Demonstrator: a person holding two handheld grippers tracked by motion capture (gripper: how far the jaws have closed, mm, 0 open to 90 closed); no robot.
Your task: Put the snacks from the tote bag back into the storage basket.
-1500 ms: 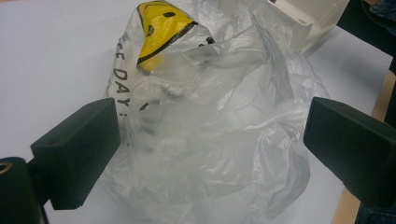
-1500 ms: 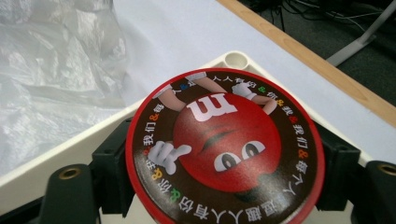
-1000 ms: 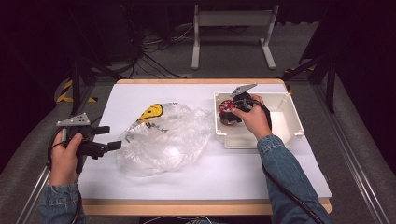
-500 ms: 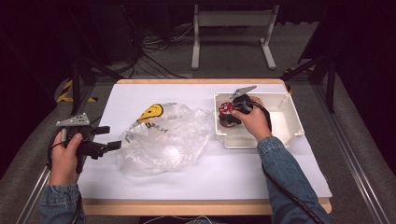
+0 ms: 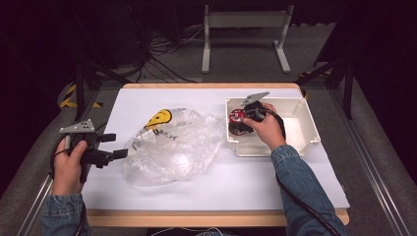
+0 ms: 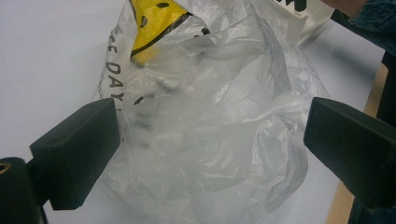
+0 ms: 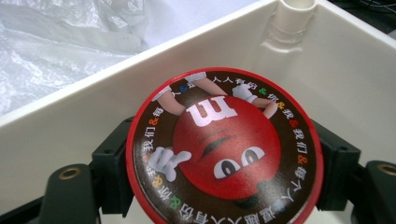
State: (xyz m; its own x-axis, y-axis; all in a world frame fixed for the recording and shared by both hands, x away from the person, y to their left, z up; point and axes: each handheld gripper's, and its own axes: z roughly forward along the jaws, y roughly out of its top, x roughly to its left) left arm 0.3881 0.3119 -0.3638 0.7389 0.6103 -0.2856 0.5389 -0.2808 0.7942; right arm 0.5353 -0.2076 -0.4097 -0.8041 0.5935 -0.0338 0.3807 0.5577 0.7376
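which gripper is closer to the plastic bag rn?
Left. The left gripper sits at the plastic bag's left edge, jaws open around its side. The right gripper is inside the white bin, closed on a round red-rimmed container.

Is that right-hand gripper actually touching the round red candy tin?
Touching. In the right gripper view the right gripper has a black jaw pressed against each side of the candy tin inside the white bin.

The plastic bag [image 5: 172, 146] lies on the counter [image 5: 221, 189], near its middle. Right of the bag, just beside it, stands the tray [image 5: 305, 142], with the round tin [image 5: 236, 116] in the tray's left end, held between the right gripper's [image 5: 241, 120] jaws. The left gripper [image 5: 110, 146] sits at the bag's left edge, jaws apart on either side of it.
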